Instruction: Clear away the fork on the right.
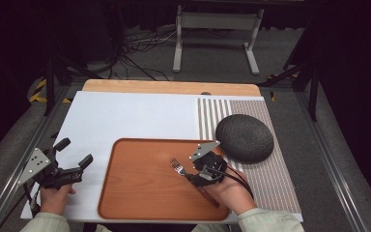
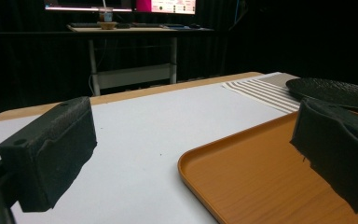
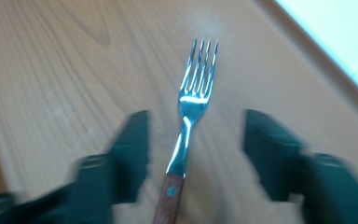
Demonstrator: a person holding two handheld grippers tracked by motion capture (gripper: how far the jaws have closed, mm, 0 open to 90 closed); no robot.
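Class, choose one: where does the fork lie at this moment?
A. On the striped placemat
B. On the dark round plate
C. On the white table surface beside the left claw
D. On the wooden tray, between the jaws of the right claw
D: the fork lies on the tray, with the right claw open astride its neck, jaws clear of it.
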